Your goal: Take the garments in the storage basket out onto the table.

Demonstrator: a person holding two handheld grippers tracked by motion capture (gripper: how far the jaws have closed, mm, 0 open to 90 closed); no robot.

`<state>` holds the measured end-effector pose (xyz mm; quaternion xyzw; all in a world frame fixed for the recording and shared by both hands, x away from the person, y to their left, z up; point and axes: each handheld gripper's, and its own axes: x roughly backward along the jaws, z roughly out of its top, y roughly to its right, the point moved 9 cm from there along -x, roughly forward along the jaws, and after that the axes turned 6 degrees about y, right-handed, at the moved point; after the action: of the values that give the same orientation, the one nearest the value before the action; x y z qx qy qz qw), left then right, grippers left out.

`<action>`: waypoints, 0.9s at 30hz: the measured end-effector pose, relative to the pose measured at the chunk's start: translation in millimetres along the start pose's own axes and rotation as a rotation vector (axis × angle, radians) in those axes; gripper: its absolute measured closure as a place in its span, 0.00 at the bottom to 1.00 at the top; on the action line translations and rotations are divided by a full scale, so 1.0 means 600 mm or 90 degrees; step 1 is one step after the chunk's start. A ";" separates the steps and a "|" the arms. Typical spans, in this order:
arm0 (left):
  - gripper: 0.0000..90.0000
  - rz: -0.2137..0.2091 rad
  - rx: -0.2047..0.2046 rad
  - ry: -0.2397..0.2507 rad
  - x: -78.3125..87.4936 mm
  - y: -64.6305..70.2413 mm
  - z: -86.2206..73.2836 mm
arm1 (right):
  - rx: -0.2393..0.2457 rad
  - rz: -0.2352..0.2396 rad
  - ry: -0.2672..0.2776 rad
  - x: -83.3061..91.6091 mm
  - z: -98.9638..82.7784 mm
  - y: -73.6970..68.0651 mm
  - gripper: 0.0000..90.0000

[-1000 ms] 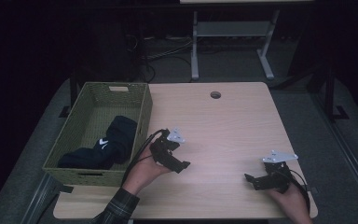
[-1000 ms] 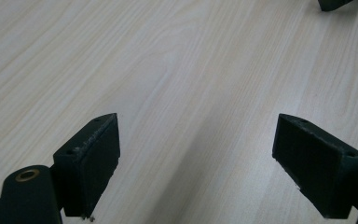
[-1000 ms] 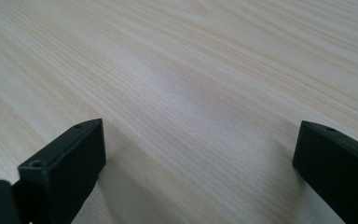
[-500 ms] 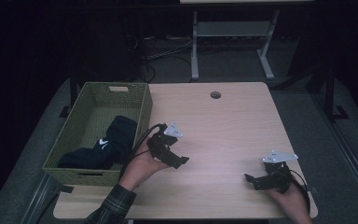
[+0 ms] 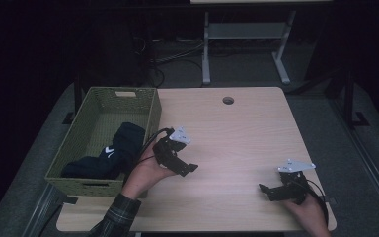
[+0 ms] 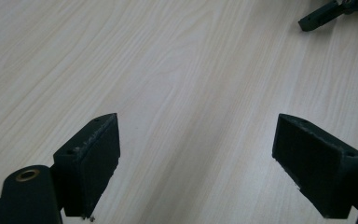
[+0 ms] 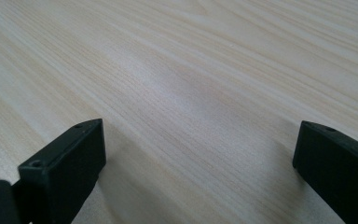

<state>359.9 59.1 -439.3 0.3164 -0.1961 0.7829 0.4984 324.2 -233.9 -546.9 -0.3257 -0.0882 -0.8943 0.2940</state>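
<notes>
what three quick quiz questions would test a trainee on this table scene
1. True or false: the left gripper holds a sock.
2. Where do the dark socks lie: A on the table, B in the woven basket, C on the floor?
3. How do the jaws of the right gripper stand?

Key: 1 false, its jaws are open over bare wood. 2 B. 3 Open, nothing between them.

bare table [image 5: 237, 143] between grippers, basket [image 5: 150, 116] left

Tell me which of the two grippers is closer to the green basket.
The left gripper, raised just right of the woven basket that holds the dark clothes. The right gripper sits across the table near its right front corner.
</notes>
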 end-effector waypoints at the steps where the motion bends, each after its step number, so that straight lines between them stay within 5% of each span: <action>1: 0.16 0.000 0.004 0.005 0.001 -0.001 0.001 | 0.000 0.000 0.000 0.000 0.000 0.000 0.02; 27: 0.17 0.028 0.039 0.035 0.066 -0.037 0.005 | 0.002 0.000 0.001 0.000 0.000 0.001 0.02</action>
<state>368.8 92.6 -409.6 0.3053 -0.1649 0.8081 0.4761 324.7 -234.1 -546.8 -0.3242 -0.0897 -0.8945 0.2944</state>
